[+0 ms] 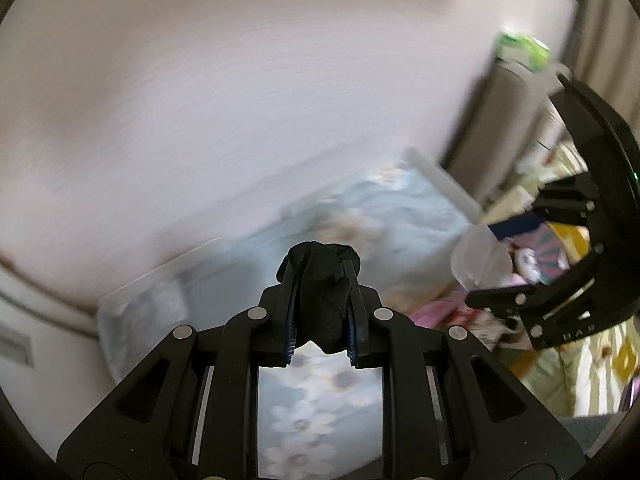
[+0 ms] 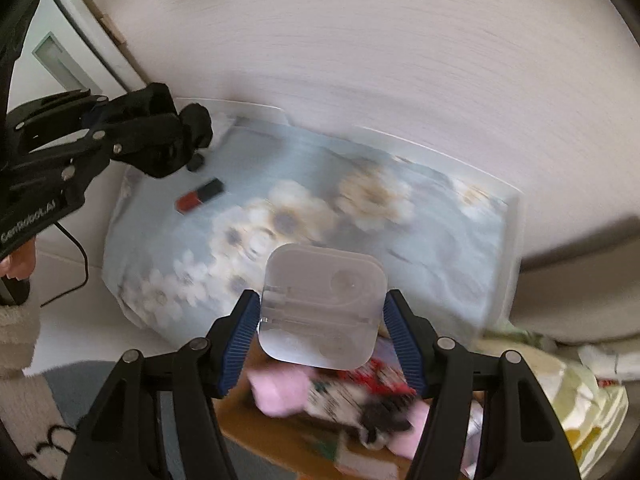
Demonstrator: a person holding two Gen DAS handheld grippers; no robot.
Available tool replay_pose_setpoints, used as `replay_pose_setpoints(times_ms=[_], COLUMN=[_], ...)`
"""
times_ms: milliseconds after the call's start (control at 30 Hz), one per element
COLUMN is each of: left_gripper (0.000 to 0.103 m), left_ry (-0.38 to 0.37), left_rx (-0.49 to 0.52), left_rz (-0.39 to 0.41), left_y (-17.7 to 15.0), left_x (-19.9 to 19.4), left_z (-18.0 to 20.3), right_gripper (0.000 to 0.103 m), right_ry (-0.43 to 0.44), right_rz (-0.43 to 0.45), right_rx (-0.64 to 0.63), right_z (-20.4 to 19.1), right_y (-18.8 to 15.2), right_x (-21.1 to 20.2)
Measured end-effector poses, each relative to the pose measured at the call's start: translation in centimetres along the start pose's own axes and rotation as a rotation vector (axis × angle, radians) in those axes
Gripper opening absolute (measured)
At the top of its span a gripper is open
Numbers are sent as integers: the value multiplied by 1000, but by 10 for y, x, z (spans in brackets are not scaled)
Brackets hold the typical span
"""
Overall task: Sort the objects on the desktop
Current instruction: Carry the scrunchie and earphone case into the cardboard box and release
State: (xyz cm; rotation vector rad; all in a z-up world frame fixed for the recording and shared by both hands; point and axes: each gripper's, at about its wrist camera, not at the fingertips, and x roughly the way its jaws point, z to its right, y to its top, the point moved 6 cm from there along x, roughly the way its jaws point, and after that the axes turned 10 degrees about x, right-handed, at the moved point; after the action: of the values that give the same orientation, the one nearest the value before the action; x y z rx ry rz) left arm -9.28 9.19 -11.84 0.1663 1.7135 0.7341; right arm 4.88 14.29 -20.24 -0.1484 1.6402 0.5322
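My left gripper (image 1: 320,276) is shut on a black cloth pouch (image 1: 322,300) and holds it above a clear bin (image 1: 440,176) lined with pale blue flowered fabric. That gripper and the pouch (image 2: 196,124) also show in the right wrist view, over the bin's left end. My right gripper (image 2: 322,312) is shut on a clear square plastic case (image 2: 324,306), held over the bin's near edge (image 2: 514,216). The case (image 1: 478,258) and right gripper (image 1: 520,300) show at the right of the left wrist view. A red and black stick (image 2: 200,197) lies inside the bin.
A brown cardboard box (image 2: 272,432) below the right gripper holds pink and patterned items (image 2: 280,394). A small black piece (image 2: 196,163) lies in the bin. A yellow-white patterned cloth (image 2: 576,404) lies at the right. A black cable (image 2: 78,256) runs at the left. A pale wall stands behind.
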Motion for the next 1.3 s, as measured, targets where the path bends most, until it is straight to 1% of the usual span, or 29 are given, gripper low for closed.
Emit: replay_pose_setpoints(times_ms=[100,233,400,533,700,833,1033,1300], left_gripper=[17,17,17,17,17,17,17,17], left_ry=[-51,-117,-191,-219,-231,-246,-237,-215], left_rx=[69,137,214,259,283,281,287,287], left_rz=[-6,-29,-87,-136,-211,-254,-283,-318], left_y=[12,15,10,2,-10,-16,-20,-29], left_x=[6,29,54,71,92,109,115,119], left_z=[46,100,159,192,209,219,220,213], right_gripper=[60,60,60,60,60,60,60,60], right_ry=[-26,-57,-77,-75,-62,-46,-32,-27], right_rz=[-2,-24,-62,-92,-126,-139,-142,-179], right_rx=[33,88,140,182,214,218,214,215], right_z=[28,65,98,121,140,146,148,144], right_y=[-19,-50,-84,-106,-125,-130,-129,-134], right_x=[-13,-19,-13,-3,12,20,22,36])
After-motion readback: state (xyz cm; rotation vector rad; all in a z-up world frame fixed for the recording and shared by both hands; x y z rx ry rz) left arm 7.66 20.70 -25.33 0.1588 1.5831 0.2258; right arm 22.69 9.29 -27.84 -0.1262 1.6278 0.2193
